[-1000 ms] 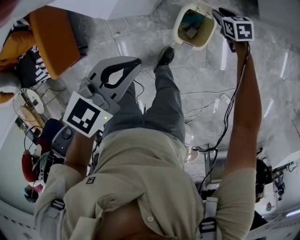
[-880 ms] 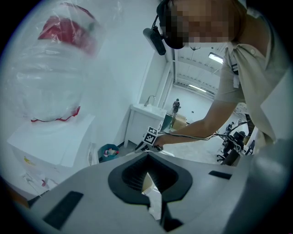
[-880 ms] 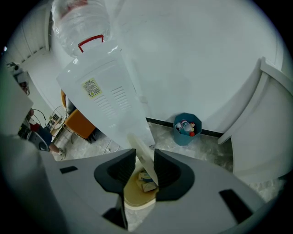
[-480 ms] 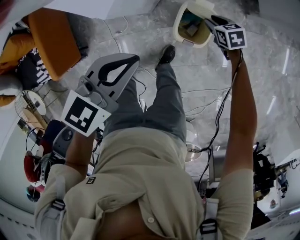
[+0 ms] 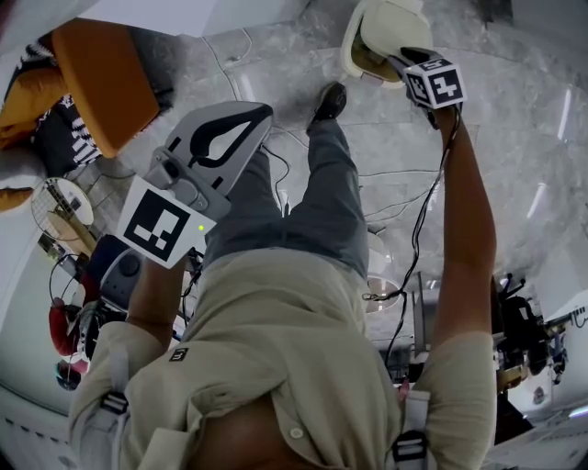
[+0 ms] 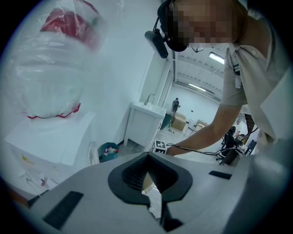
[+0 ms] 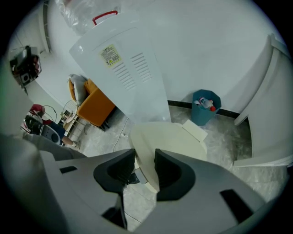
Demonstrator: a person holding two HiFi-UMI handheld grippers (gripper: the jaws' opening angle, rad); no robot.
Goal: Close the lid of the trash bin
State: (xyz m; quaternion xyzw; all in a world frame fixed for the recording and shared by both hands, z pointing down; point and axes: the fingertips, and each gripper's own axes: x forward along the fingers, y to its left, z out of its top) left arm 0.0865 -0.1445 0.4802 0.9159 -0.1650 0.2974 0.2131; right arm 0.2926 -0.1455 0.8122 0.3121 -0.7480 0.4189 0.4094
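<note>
Right hand-held gripper point(image 7: 145, 159) is opening its jaws astride the cream lid point(image 7: 170, 136) over grey marbled floor point(image 5: 514, 138).

Overhead: the head view looks steeply down over the person point(image 5: 294, 349) to the marble floor point(image 5: 533, 138), with the trash bin lid point(image 5: 390, 27) far off at the top edge. The right gripper view hangs close above that lid, facing down. The left gripper view looks out across the room. Both gripper views share a small blue bin point(image 6: 108, 151).
</note>
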